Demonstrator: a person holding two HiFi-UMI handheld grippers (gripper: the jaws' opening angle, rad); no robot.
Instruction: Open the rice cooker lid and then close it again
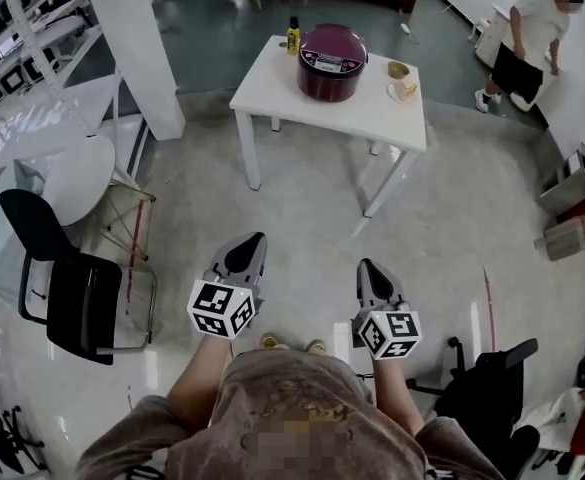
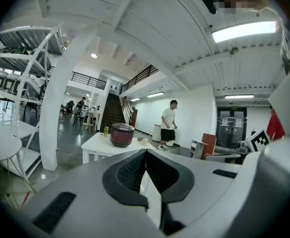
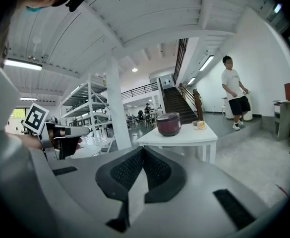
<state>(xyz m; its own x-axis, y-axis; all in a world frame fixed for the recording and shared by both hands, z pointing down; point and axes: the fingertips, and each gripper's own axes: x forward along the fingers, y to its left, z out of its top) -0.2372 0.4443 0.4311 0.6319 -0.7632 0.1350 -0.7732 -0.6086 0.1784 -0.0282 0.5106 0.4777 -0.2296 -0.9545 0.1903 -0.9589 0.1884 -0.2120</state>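
Maroon rice cooker, lid down, on white desk; left hand-held gripper and right hand-held gripper clenched, empty; yellow bottle in head view, not right gripper view.

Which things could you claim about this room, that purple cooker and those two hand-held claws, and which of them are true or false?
1. The rice cooker has its lid down. True.
2. The rice cooker stands on the floor. False: it stands on the white table.
3. A yellow bottle stands beside the rice cooker. True.
4. A claw is gripping the rice cooker. False: the left gripper and the right gripper are both shut and empty, well short of the white table.
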